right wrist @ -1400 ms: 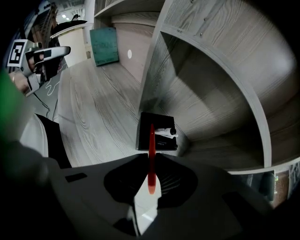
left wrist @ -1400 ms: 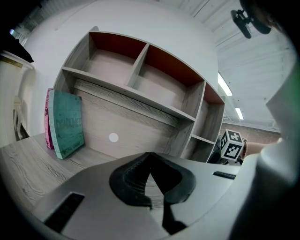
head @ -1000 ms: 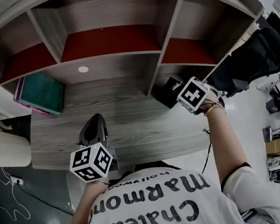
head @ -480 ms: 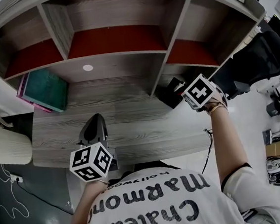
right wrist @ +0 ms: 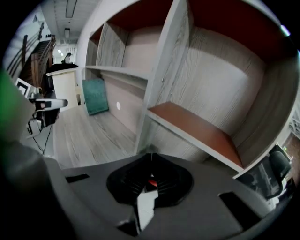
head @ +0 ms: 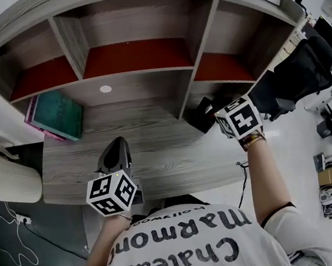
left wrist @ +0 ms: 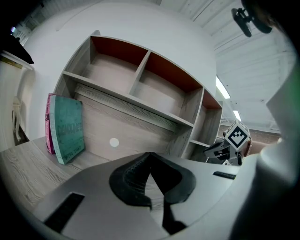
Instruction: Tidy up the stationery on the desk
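No loose stationery shows on the grey wood desk (head: 156, 151). A teal book (head: 58, 114) with a pink one behind it leans upright at the desk's back left, also seen as the teal book (left wrist: 65, 129) and, far off, the teal book (right wrist: 95, 96). My left gripper (head: 115, 142) hovers over the desk's front left; its jaws meet at the tip, shut and empty (left wrist: 150, 155). My right gripper (head: 198, 113) sits at the mouth of the lower right shelf compartment, jaws shut (right wrist: 151, 157). A small red spot shows in their gap; I cannot tell what it is.
The shelf unit (head: 136, 73) with red back panels spans the desk's rear; its upright divider (right wrist: 164, 70) stands just left of my right gripper. A white round plug (head: 105, 89) marks the back panel. A black office chair (head: 301, 71) stands right of the desk.
The head view has shifted slightly. My right gripper has drawn back a little toward the desk's right edge and its marker cube has turned. The left gripper has stayed put.
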### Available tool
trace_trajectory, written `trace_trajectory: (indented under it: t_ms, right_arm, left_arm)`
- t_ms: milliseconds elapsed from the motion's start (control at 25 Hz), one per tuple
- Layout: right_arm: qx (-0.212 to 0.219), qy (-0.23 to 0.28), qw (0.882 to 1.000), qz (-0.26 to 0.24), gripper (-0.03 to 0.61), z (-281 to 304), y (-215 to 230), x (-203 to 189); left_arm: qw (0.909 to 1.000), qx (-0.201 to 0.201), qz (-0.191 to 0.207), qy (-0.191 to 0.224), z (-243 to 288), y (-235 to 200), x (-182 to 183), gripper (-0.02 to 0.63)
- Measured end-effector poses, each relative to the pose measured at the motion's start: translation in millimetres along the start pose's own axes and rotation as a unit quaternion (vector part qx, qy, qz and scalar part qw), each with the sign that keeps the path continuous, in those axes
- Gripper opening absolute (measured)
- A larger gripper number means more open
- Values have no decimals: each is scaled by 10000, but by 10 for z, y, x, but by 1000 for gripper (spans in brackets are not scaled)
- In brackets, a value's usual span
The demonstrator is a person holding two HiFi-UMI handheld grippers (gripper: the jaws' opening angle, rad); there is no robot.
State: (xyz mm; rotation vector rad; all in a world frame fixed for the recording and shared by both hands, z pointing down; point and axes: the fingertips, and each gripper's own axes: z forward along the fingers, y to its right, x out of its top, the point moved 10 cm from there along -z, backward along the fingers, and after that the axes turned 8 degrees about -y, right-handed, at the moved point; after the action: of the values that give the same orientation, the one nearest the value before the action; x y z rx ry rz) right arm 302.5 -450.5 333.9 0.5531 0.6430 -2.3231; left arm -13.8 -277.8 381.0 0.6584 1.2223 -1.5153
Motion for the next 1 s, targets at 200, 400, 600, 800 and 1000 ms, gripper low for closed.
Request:
trace_trajectory:
  t_ms: [200,400,600,800,1000]
  right_arm:
    - [-48,974,9941,475,9,-247,-234,26]
    - [-99,1758,9808,838,9,-462,-527,51]
    - [76,2382,9626,1285,9,-639,-841,122]
    - [6,3056,9415,1422,9,-827,-1201,246]
    - [14,3357,9260,1726,9,-922,-1582,312]
  left_arm:
    - [9999,-153,59,51,-4,20,89,11]
    - [9991,-356,147,175,-51,-2,247,11]
    - [9980,-502,207,325,-199,-71,444,11]
    - [9969,-632,250,394,-405,-169,589,11]
    - [9963,-723,312,337,-609,-283,633,11]
